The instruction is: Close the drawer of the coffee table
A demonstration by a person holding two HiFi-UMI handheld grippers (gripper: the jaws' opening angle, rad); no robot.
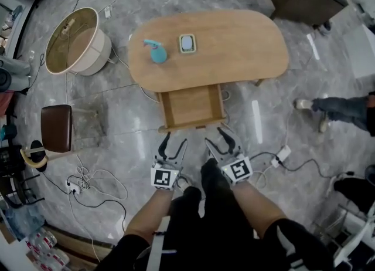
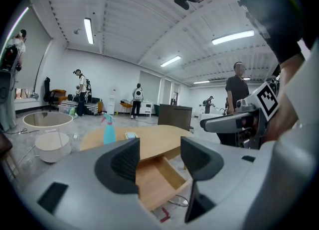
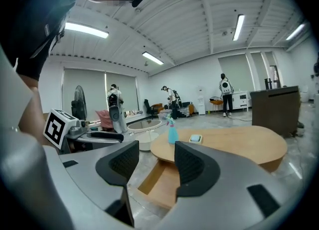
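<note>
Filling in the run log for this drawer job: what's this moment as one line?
drawer: open, looks empty | left gripper: open, empty, before drawer front | right gripper: open, empty, before drawer front | stage: push not begun

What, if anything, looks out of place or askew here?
Only the drawer stands out: it sits pulled far out from under the coffee table, apparently empty. The left gripper and right gripper are both open, short of its front. The spray bottle stands upright; nothing looks spilled.

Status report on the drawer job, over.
Left claw open, empty. Right claw open, empty. Drawer pulled out, untouched. Nothing seen in the way.
</note>
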